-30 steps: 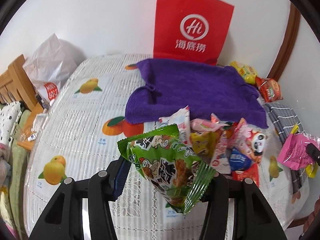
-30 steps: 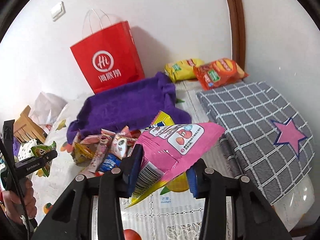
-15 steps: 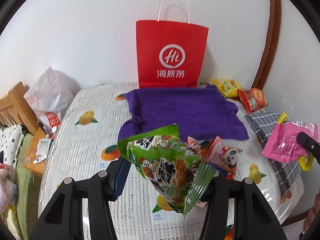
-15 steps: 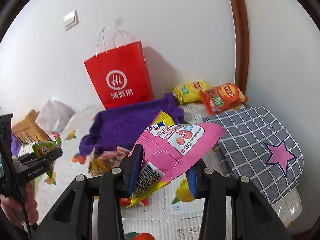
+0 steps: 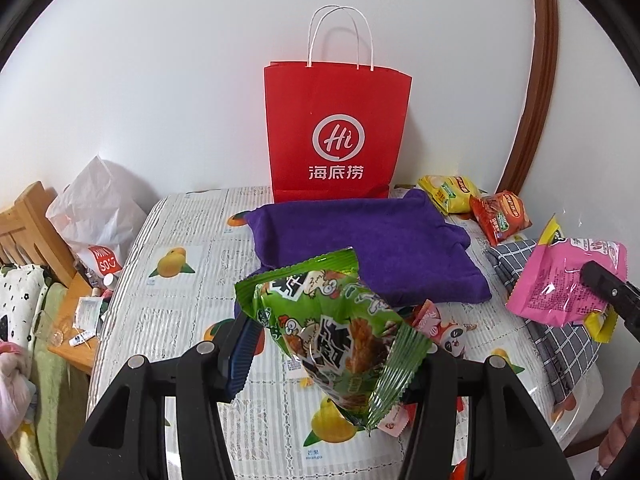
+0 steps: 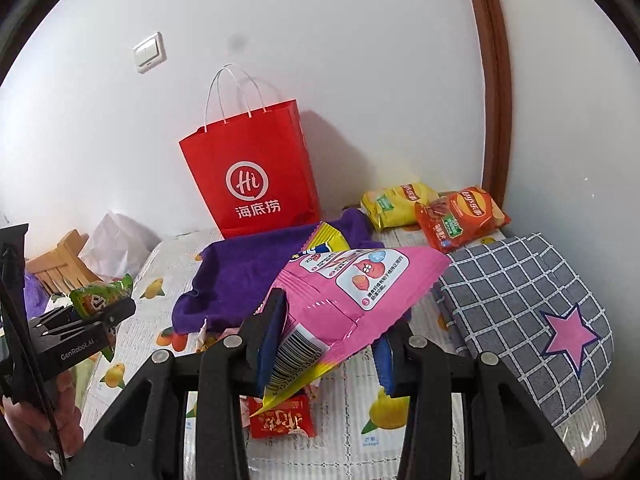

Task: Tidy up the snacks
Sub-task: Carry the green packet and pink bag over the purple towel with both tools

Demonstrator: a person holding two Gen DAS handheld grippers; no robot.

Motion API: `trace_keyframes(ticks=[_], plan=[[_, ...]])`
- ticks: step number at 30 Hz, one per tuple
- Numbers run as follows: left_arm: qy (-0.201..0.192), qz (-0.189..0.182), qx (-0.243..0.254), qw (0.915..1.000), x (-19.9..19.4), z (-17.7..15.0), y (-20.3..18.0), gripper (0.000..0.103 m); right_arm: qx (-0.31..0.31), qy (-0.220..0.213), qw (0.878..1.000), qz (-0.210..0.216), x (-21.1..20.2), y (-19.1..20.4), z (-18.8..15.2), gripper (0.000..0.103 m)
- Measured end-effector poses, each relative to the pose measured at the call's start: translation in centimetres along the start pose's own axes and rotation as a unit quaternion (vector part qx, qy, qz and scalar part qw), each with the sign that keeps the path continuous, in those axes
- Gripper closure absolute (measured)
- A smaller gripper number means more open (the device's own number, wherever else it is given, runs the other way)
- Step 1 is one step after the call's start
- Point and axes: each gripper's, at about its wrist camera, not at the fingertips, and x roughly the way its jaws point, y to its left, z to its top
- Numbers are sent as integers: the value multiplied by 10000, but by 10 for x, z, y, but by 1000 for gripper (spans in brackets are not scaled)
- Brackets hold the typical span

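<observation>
My left gripper (image 5: pixel 328 356) is shut on a green snack bag (image 5: pixel 332 336) and holds it above the table. My right gripper (image 6: pixel 332 340) is shut on a pink snack bag (image 6: pixel 352 296), also lifted; the pink bag also shows in the left wrist view (image 5: pixel 564 280). A red paper bag (image 5: pixel 336 136) stands upright at the back against the wall, behind a purple towel (image 5: pixel 360 248). A yellow chip bag (image 6: pixel 396 204) and an orange chip bag (image 6: pixel 460 216) lie at the back right. Small snack packets (image 5: pixel 440 324) lie in front of the towel.
The table has a fruit-print cloth (image 5: pixel 176 300). A grey checked cloth with a pink star (image 6: pixel 540 308) lies on the right. A white plastic bag (image 5: pixel 96 216) and a wooden chair (image 5: pixel 28 232) stand to the left. A red packet (image 6: pixel 280 420) lies under my right gripper.
Both grippers have risen and pulled back from the table with their bags. The snack pile now sits lower and farther away, and the whole red bag is in view.
</observation>
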Motion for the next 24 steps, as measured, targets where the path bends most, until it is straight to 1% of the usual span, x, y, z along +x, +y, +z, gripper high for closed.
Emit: trace_keyframes(ticks=[12, 24], plan=[[23, 111, 5, 9999, 16, 13, 8, 51, -32, -4, 10000, 19, 21, 4, 13, 63], [144, 165, -97, 9997, 46, 26, 20, 51, -13, 137, 9999, 32, 56, 3, 22, 63]])
